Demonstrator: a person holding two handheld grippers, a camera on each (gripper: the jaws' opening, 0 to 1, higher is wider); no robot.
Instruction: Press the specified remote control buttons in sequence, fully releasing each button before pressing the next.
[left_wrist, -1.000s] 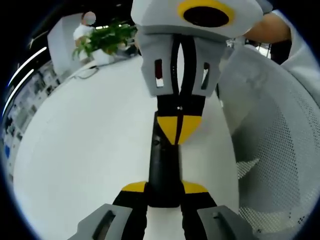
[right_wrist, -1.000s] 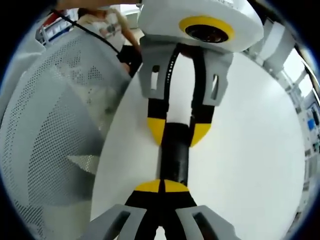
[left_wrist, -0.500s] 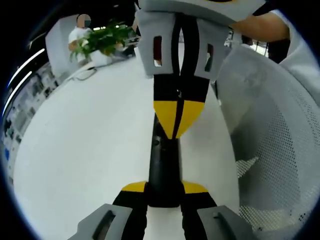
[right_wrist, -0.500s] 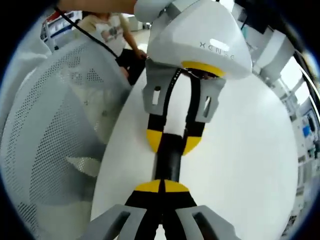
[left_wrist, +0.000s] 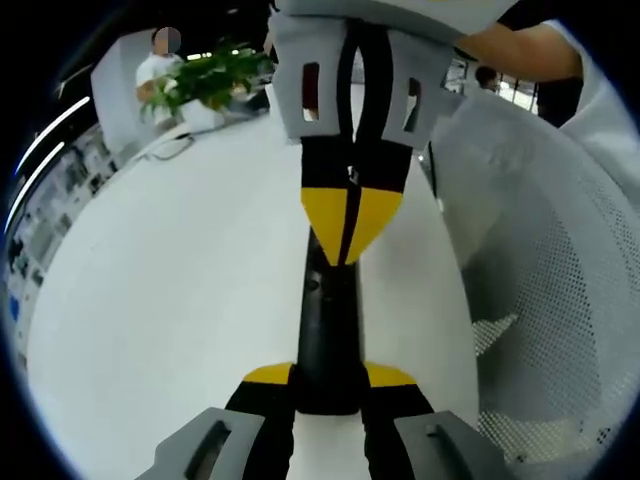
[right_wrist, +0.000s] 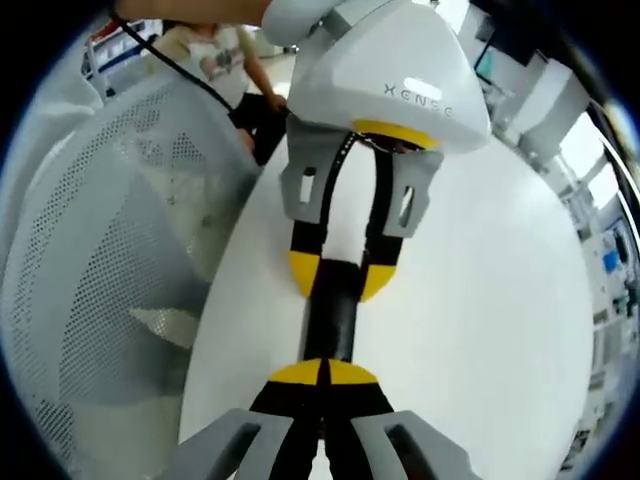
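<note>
- In the left gripper view, the left gripper (left_wrist: 328, 376) rises from the bottom edge with its yellow-tipped jaws clamped on the near end of the remote control (left_wrist: 326, 325) — a slim black bar that runs straight away from the camera, above the white table (left_wrist: 170, 300).
- Here the right gripper (left_wrist: 350, 232) comes down from the top. Its two yellow tips are pressed together into one point, which meets the far part of the remote's upper face.
- A small button (left_wrist: 313, 284) shows on the remote just beside that point; I cannot tell whether the tips bear on any button.
- A white mesh chair back (left_wrist: 545, 300) stands at the right, beside the table edge, and a green plant (left_wrist: 205, 75) sits at the table's far side.
- In the right gripper view, the right gripper (right_wrist: 322, 373) has its yellow tips closed tight against each other, set on the near end of the remote (right_wrist: 331, 318).
- The left gripper (right_wrist: 340, 275) reaches in from above, its jaws on either side of the remote's far end — gripping it over the white table (right_wrist: 480, 300).
- The mesh chair back (right_wrist: 110, 250) is at the left of this view.
</note>
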